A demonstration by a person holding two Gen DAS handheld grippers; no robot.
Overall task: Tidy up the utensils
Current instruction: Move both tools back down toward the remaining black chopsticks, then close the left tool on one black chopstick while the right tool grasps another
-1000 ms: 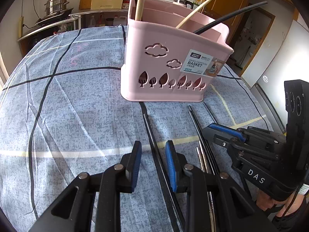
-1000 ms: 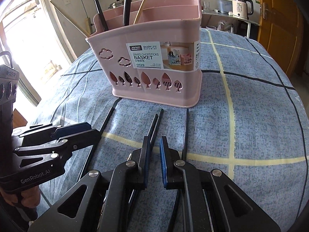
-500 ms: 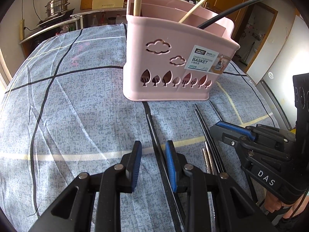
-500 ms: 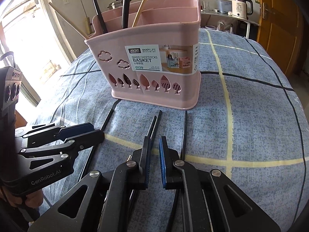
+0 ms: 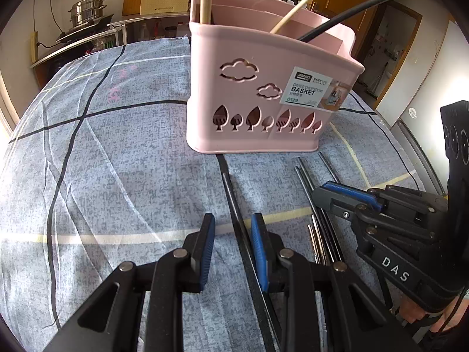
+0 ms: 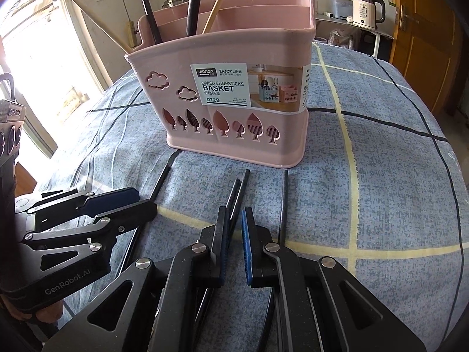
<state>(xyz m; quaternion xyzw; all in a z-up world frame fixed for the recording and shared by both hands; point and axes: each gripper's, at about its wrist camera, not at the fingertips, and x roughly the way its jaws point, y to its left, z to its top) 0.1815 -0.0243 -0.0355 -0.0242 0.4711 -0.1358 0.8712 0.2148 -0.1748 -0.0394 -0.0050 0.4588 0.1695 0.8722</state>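
Note:
A pink divided basket (image 5: 263, 111) (image 6: 234, 135) stands on the blue checked cloth and holds wooden chopsticks (image 5: 296, 8) and a black handle (image 5: 351, 11). In front of it lie loose chopsticks. One black chopstick (image 5: 231, 193) runs between the fingers of my left gripper (image 5: 233, 226), close to the right pad. Those jaws stand apart and do not press it. My right gripper (image 6: 233, 220) (image 5: 328, 196) has its pads drawn to a narrow slit around a pair of black chopsticks (image 6: 239, 190). A further black chopstick (image 6: 284, 199) lies just right of it, and metal ones (image 5: 315, 240) lie between the grippers.
The cloth (image 5: 117, 161) covers a wide surface that drops away at the sides. Behind it are a shelf with a steel pot (image 5: 86, 10), a white kettle (image 6: 365, 8) and a wooden door (image 6: 425, 44). The left gripper (image 6: 140, 202) lies low at the left of the right wrist view.
The right gripper's pads have drawn slightly closer together. Both grippers and the chopsticks have otherwise kept their places.

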